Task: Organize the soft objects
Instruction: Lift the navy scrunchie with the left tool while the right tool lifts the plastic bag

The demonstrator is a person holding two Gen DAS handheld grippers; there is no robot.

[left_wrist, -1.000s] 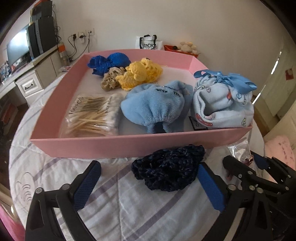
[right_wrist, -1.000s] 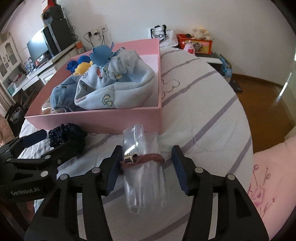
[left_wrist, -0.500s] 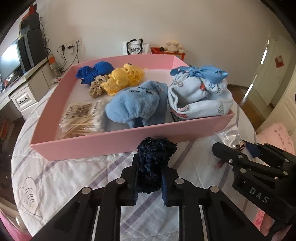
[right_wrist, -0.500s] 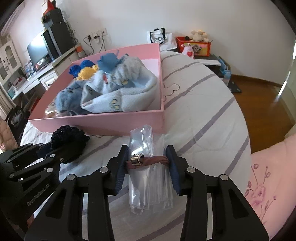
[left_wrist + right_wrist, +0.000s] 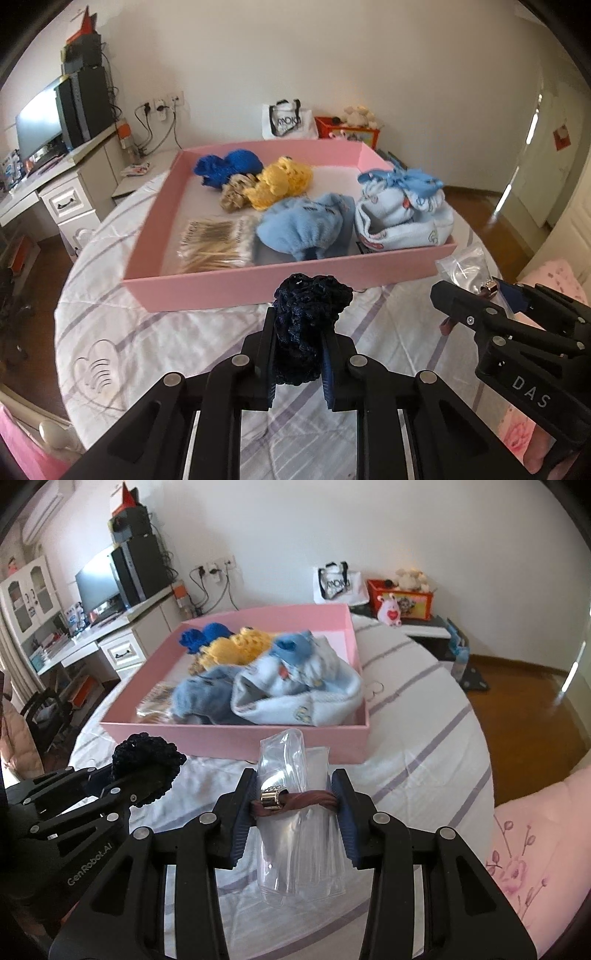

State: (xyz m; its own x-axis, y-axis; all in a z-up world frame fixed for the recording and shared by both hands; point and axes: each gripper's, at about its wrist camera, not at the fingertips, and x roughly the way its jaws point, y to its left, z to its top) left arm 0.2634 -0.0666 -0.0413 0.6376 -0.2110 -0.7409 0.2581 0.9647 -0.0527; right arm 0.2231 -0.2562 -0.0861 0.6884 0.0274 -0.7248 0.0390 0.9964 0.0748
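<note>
My left gripper [image 5: 299,354] is shut on a dark navy knitted scrunchie [image 5: 308,310] and holds it above the bed, just in front of the pink tray [image 5: 236,291]. My right gripper [image 5: 293,805] is shut on a clear plastic bag with a brown hair tie [image 5: 295,801], lifted near the tray's [image 5: 229,738] front right corner. The tray holds a blue knitted piece [image 5: 225,170], a yellow knitted piece [image 5: 280,181], a beige scrunchie [image 5: 236,192], a bag of cotton swabs [image 5: 214,247], a light blue plush item [image 5: 306,229] and a pale printed baby hat [image 5: 402,214].
The tray lies on a white bed cover with purple stripes [image 5: 147,343]. A pink floral pillow [image 5: 535,849] lies at the right. A white desk with a monitor [image 5: 37,125] stands at the left. A bag and toys [image 5: 402,590] stand by the far wall.
Both grippers closed: the left on the navy scrunchie, the right on the bagged hair tie. Both then rose off the bed cover with their loads.
</note>
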